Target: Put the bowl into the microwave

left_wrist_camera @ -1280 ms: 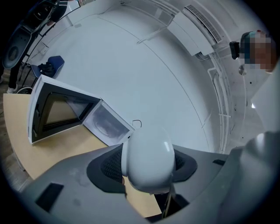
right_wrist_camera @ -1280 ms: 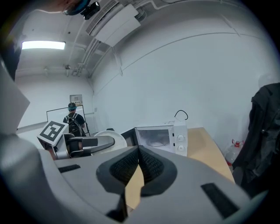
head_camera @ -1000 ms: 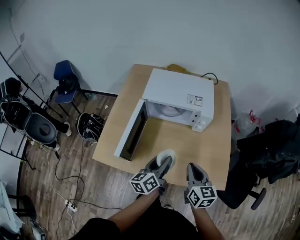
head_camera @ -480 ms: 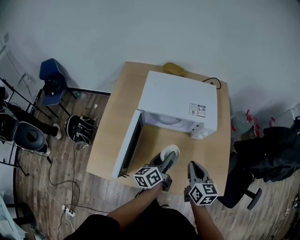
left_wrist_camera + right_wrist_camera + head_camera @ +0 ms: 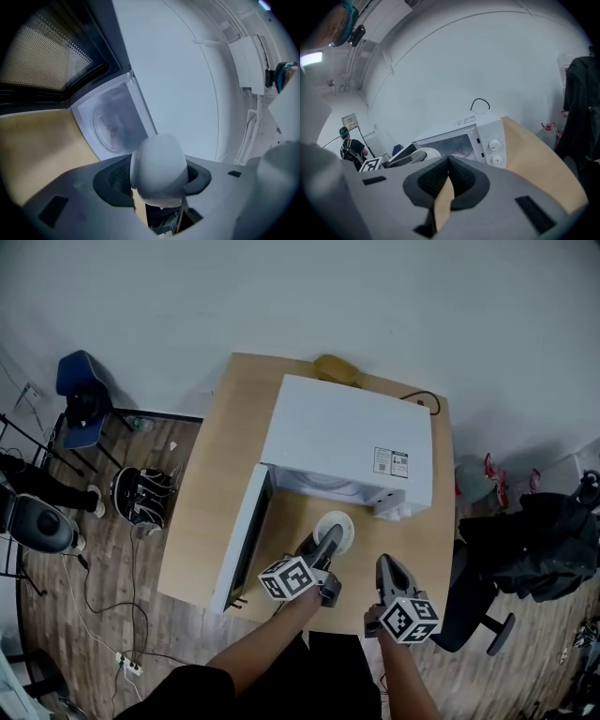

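Observation:
A white microwave (image 5: 347,442) stands on the wooden table (image 5: 211,484) with its door (image 5: 241,538) swung open to the left. My left gripper (image 5: 328,540) is shut on the rim of a small white bowl (image 5: 336,526), held just in front of the open cavity. In the left gripper view the bowl (image 5: 159,166) sits tilted between the jaws, with the glass turntable (image 5: 110,129) beyond it. My right gripper (image 5: 386,570) hangs shut and empty near the table's front edge, right of the bowl. The right gripper view shows the microwave's knobs (image 5: 494,152) and the bowl (image 5: 425,153).
A yellow object (image 5: 335,368) lies behind the microwave, with a black cable (image 5: 422,399) at the back right. A blue chair (image 5: 77,390) and camera stands are on the floor at the left. A black office chair with dark clothing (image 5: 534,540) stands at the right.
My left gripper has carried the bowl forward, closer to the microwave's opening. The right gripper has stayed near the front edge, still shut. The head view has shifted.

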Action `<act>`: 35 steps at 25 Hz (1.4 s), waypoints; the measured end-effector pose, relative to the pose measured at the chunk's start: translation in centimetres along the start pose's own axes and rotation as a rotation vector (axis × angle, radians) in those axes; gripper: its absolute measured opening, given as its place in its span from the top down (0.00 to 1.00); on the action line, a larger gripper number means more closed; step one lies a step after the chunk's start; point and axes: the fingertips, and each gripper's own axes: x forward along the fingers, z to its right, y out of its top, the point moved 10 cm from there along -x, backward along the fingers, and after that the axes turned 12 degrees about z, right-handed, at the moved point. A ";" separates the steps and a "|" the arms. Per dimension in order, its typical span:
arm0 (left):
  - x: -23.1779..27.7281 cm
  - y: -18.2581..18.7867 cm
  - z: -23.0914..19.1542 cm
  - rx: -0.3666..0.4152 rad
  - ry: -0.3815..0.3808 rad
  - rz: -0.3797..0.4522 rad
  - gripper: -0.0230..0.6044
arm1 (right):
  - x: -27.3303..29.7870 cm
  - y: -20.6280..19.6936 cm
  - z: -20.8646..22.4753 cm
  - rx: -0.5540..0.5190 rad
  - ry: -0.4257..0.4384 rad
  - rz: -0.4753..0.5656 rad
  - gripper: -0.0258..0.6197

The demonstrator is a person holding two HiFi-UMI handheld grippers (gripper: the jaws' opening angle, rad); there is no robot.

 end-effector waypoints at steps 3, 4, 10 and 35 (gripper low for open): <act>0.9 0.5 -1.3 -0.038 0.036 0.052 0.59 | 0.8 -0.1 0.1 0.026 0.019 -0.009 0.87; 1.3 0.7 -1.7 -0.052 0.042 0.073 0.59 | 1.2 -0.1 0.1 0.027 0.027 -0.011 0.87; 4.1 0.5 -4.2 -0.106 0.030 0.150 0.59 | 3.5 -0.6 0.5 0.021 0.072 -0.048 0.87; 12.5 -0.4 -12.6 -0.295 0.215 0.250 0.59 | 10.4 -1.9 4.2 0.093 0.185 -0.157 0.87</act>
